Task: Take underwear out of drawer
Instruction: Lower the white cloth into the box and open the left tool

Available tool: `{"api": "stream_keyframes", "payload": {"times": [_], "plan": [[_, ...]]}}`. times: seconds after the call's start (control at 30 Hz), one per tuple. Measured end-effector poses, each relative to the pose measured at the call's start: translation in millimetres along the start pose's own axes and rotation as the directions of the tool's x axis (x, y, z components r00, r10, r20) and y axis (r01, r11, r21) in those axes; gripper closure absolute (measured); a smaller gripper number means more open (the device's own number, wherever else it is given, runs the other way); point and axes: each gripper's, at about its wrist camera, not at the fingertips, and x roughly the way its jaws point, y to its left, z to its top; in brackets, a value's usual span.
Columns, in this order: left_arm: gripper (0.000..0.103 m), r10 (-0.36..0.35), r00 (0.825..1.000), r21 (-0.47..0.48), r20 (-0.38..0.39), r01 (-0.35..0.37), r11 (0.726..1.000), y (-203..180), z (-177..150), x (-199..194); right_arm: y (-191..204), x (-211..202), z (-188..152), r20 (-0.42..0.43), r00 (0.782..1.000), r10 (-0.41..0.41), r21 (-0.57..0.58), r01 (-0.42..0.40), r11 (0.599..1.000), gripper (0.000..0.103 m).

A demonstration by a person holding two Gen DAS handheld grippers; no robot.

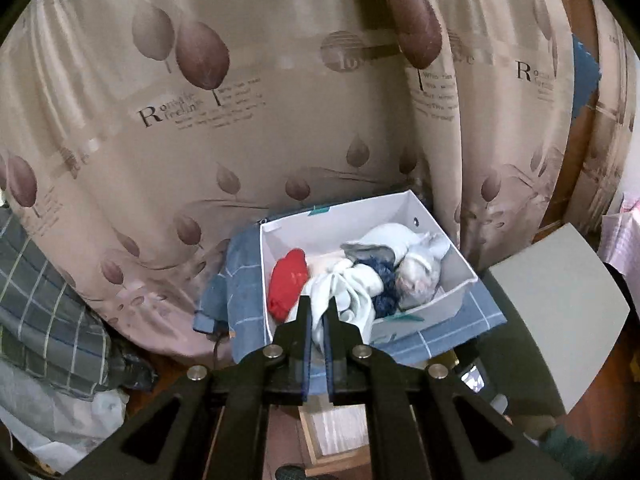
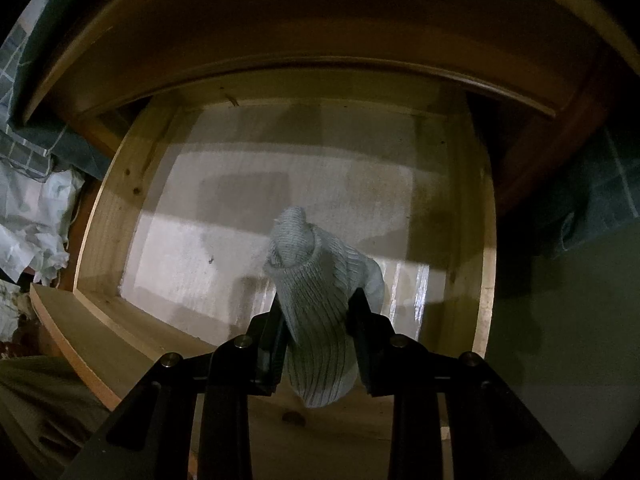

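Left wrist view: the left gripper (image 1: 317, 307) has its jaws pressed together, empty, above a white box (image 1: 460, 266) already heaped with garments (image 1: 360, 280); right wrist view: the right gripper (image 2: 319, 300) pinches a grey ribbed garment (image 2: 316, 300) over the otherwise bare drawer (image 2: 112, 184); seemingly the last piece, not yet boxed.

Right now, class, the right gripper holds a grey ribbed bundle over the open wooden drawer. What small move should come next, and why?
Probably lift it straight up. The right gripper is shut on the grey ribbed bundle, which still hangs inside the wooden drawer, so it needs to clear the walls first.
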Motion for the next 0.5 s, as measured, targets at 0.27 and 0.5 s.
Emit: {"api": "stream_keyframes", "payload": {"times": [0.27,0.5], "plan": [[0.098,0.067,0.997,-0.005,0.034,-0.067,0.998,-1,43,37,-4,-1,1,0.000,1.000,0.022,0.013,-0.022,1.000,0.075],[0.098,0.084,0.996,-0.002,-0.002,-0.084,0.996,-6,49,98,-7,-2,0,-0.006,0.999,0.038,0.033,-0.038,0.999,0.075]]}}
